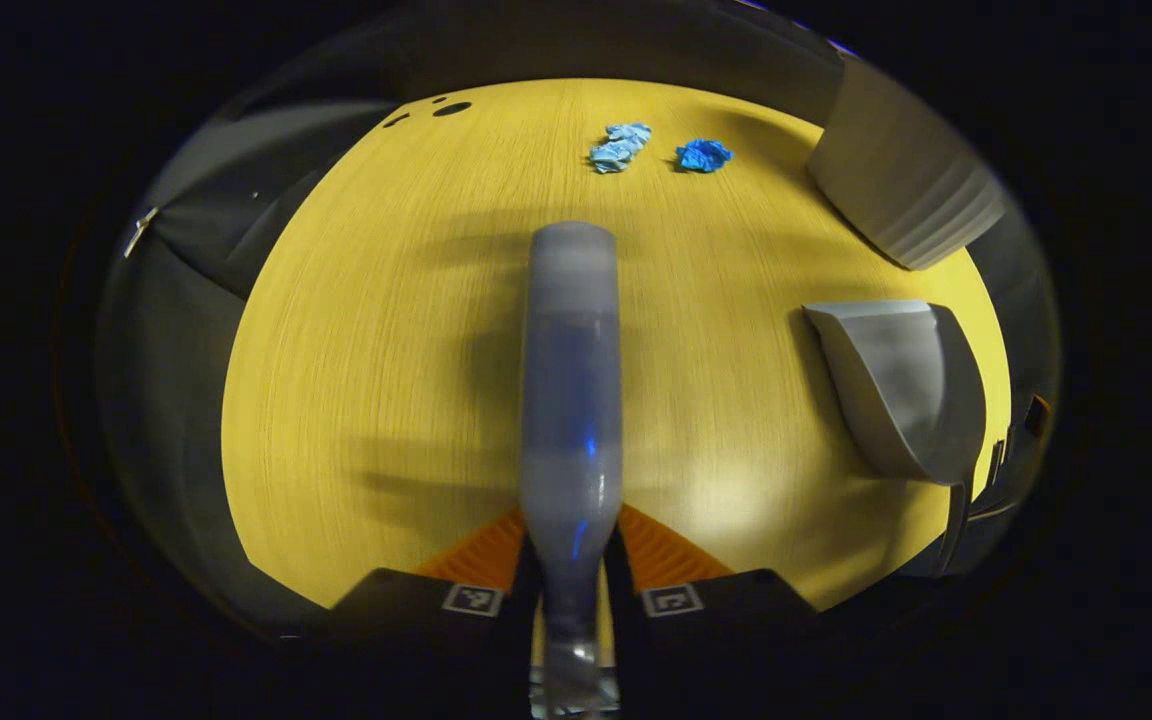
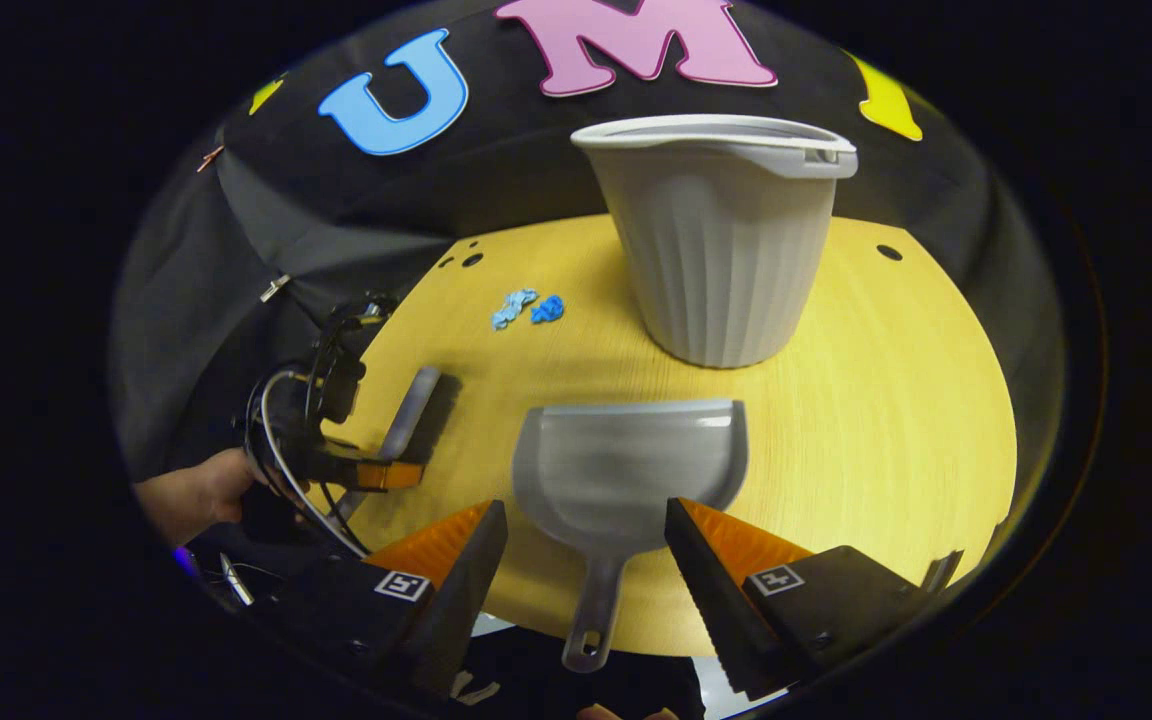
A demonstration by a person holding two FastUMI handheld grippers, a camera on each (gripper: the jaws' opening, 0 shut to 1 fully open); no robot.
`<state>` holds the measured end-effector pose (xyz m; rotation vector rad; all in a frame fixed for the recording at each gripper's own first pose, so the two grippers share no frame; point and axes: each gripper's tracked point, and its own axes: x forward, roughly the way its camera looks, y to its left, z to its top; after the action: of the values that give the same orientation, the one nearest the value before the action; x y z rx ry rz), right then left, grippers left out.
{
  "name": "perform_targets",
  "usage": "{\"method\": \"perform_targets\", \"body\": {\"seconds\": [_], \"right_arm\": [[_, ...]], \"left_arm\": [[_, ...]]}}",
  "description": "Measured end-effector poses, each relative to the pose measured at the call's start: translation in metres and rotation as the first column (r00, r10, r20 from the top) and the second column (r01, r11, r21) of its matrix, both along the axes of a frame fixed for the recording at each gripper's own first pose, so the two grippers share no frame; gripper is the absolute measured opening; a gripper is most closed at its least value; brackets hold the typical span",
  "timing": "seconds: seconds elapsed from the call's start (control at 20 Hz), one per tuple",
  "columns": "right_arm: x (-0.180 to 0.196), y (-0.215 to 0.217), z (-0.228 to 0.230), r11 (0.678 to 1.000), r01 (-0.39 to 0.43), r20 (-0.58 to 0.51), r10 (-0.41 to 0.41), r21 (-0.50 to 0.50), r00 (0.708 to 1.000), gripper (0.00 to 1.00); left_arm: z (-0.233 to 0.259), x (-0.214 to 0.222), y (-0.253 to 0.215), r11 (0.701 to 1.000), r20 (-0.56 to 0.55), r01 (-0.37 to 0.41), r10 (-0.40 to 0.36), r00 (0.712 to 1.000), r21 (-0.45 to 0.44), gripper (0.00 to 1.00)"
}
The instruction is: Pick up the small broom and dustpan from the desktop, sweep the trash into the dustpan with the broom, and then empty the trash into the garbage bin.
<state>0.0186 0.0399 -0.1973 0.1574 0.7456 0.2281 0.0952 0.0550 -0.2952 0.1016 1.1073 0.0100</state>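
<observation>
Gripping the small grey plastic broom point(image 1: 571, 400) by its narrow handle end, the left gripper point(image 1: 570, 585) has both fingers pressed against it, and the broom's long body juts forward over the round yellow wood-grain desktop point(image 1: 386, 350) toward two crumpled scraps of trash: a pale blue wad point(image 1: 620, 148) and a brighter blue wad point(image 1: 703, 155) just beside it, both lying on the far part of the desktop beyond the broom's tip. Seen in the left gripper view, the grey plastic dustpan point(image 1: 901, 385) rests on the desktop to the right of the broom, well apart from it, and the ribbed grey garbage bin point(image 1: 901, 180) stands beyond the dustpan near the desktop's edge.

In the right gripper view, the right gripper point(image 2: 586, 555) hovers with its fingers spread wide on either side of the dustpan point(image 2: 626, 475), whose handle points back between them toward the camera; neither finger touches it. The bin point(image 2: 721, 240) stands upright on the desktop point(image 2: 886, 420) directly behind the dustpan, the blue scraps point(image 2: 528, 308) lie to the bin's left, and a person's hand point(image 2: 201, 495) holds the other gripper point(image 2: 381, 470) with the broom point(image 2: 408, 412) left of the dustpan
</observation>
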Motion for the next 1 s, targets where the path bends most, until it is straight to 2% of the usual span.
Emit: {"method": "perform_targets", "body": {"seconds": [0.1,0.15,0.2,0.4,0.45,0.55,0.65,0.7,0.8,0.85,1.0], "right_arm": [[-0.009,0.000,-0.010,0.999,0.037,-0.050,-0.037,-0.001,0.998,0.99],[-0.012,-0.001,-0.011,0.999,0.053,-0.067,-0.053,-0.002,0.996,0.99],[-0.017,-0.002,-0.014,0.998,0.069,-0.082,-0.069,-0.005,0.994,0.99],[-0.035,-0.010,-0.030,0.986,0.164,-0.148,-0.165,-0.024,0.975,0.99],[-0.039,-0.009,-0.034,0.983,0.183,-0.164,-0.184,-0.023,0.969,0.99],[-0.042,-0.008,-0.045,0.977,0.210,-0.190,-0.214,-0.041,0.958,0.99],[-0.042,0.001,-0.062,0.973,0.224,-0.216,-0.231,-0.057,0.948,0.99],[-0.039,0.001,-0.070,0.969,0.233,-0.221,-0.245,-0.079,0.944,0.99],[-0.032,0.000,-0.080,0.963,0.238,-0.208,-0.259,-0.124,0.943,0.99],[-0.029,-0.002,-0.086,0.960,0.238,-0.209,-0.265,-0.146,0.941,0.99],[-0.017,-0.009,-0.105,0.946,0.257,-0.207,-0.297,-0.199,0.932,0.99]], "left_arm": [[0.000,0.001,0.001,1.000,0.021,0.005,-0.004,1.000,-0.017,0.27],[0.001,0.002,0.001,1.000,0.037,0.016,-0.016,0.999,-0.024,0.33],[0.001,0.000,0.001,0.999,0.051,0.025,-0.023,0.998,-0.033,0.28],[0.004,-0.004,0.006,0.997,0.105,0.049,-0.043,0.994,-0.057,0.30],[0.008,-0.004,0.008,0.997,0.125,0.056,-0.048,0.991,-0.060,0.27],[0.015,-0.008,0.014,0.995,0.156,0.066,-0.054,0.986,-0.071,0.26],[0.028,-0.018,0.020,0.991,0.180,0.061,-0.039,0.983,-0.117,0.26],[0.035,-0.022,0.025,0.991,0.194,0.062,-0.037,0.980,-0.122,0.29],[0.041,-0.030,0.034,0.991,0.197,0.060,-0.036,0.980,-0.120,0.23],[0.045,-0.035,0.036,0.990,0.194,0.049,-0.022,0.981,-0.135,0.26],[0.060,-0.043,0.038,0.978,0.214,0.021,0.024,0.977,-0.206,0.26]]}}
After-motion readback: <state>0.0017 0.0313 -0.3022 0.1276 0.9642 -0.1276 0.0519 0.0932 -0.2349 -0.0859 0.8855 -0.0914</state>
